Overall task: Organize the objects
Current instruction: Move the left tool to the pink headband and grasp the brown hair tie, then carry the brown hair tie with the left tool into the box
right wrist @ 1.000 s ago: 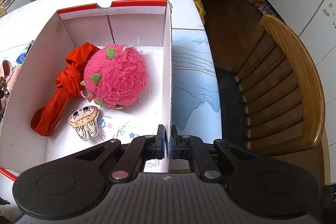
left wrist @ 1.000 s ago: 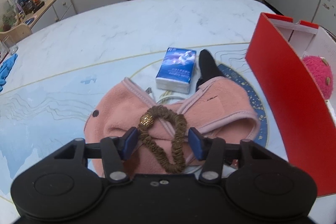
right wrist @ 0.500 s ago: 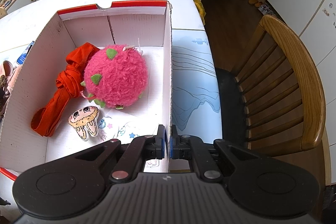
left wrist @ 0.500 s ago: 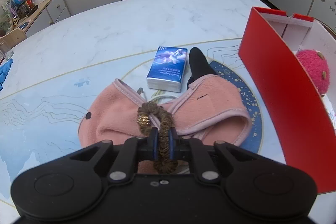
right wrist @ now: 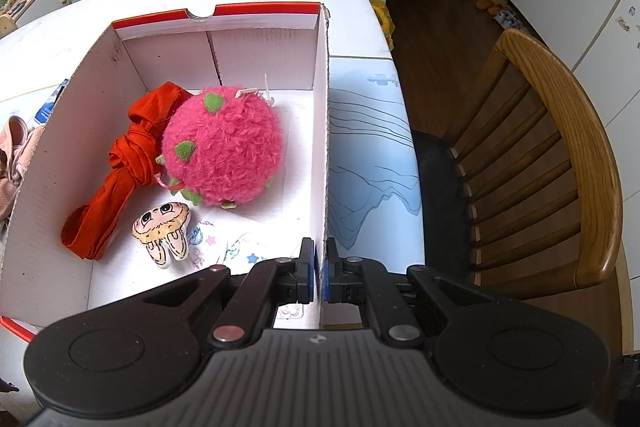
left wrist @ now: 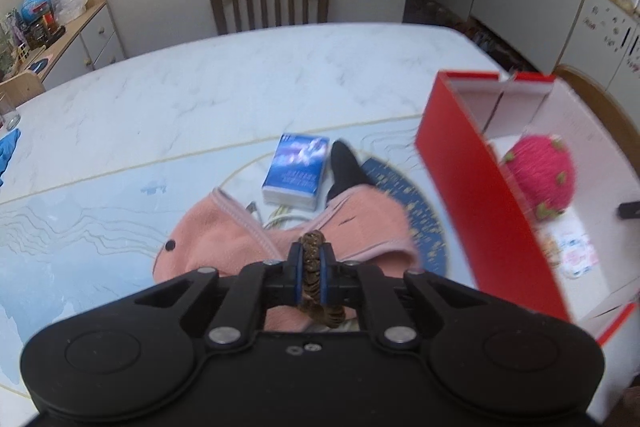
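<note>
Since a second ago, the left gripper (left wrist: 312, 269) has been closed from a wide stance onto the brown hair scrunchie (left wrist: 314, 277) and raised off the pink fleece garment (left wrist: 280, 239); the scrunchie, which lay spread as a loop on the fleece, is now pinched into a narrow bunch between the blue pads, with a fold hanging below them. The grip is taken across the doubled band, presumably so that the soft loop cannot slip out while it is carried.

Nothing has been shifted on the right side. The right gripper (right wrist: 318, 277) is clamped on the near end of the right wall of the red cardboard box (right wrist: 323, 131), one pad inside and one outside. This hold is judged to be there to steady the light box while things are dropped into it.

Already inside the box lie a pink plush ball (right wrist: 228, 151), a knotted red cloth (right wrist: 128, 163) and a small cartoon charm (right wrist: 162, 229), so the scrunchie is most likely meant to be carried over the red side wall and let go there.

Left on the table (left wrist: 200, 79) are the fleece garment, a blue tissue pack (left wrist: 297, 173) just beyond it and a black sock (left wrist: 346, 167) beside the pack, partly tucked under the fleece.
</note>
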{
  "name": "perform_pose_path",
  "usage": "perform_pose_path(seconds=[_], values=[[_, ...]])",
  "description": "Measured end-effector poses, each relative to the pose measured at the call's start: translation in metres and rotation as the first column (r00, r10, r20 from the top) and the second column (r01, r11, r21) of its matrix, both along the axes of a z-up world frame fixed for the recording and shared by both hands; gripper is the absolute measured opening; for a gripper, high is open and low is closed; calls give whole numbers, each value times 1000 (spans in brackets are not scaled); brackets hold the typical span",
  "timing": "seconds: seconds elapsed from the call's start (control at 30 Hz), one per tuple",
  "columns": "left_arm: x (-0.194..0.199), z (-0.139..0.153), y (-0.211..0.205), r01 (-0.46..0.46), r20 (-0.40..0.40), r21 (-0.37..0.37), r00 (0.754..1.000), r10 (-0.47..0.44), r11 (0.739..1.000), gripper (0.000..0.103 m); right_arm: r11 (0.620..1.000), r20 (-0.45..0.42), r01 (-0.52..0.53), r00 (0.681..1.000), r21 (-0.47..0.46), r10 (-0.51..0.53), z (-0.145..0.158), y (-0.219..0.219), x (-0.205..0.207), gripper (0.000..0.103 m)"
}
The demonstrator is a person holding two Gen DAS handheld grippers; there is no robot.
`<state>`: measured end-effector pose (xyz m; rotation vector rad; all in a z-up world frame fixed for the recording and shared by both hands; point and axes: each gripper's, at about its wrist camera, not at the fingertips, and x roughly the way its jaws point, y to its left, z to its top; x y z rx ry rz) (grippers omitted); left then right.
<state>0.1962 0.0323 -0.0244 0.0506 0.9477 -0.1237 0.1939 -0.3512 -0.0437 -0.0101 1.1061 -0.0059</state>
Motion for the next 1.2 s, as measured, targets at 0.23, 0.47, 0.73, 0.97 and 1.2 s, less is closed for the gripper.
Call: perform_pose_path(seconds=[0.23,0.47,0.73,0.97,1.2], values=[[-7,33,-19,67,57,-38,996,-65,997,5,1000,0,2,1000,10,-2,0,-1,0,4],[-10,55,-50,164,87,-68,984,-158,984,5,1000,2,-1,1000,11,1,0,-1,0,4],[-5,63,-94,268,99,-88,961,-259,960,5,1000,1,-7,1000,23,7,1,-1,-1,3],[2,56,-145,381,90,-75,923,-375,921,5,999,0,-13,1000,37,13,1,-2,-2,3],[10,35,-192,464,34,-77,886,-463,882,5,998,1,-14,1000,54,14,1,-5,-2,3]])
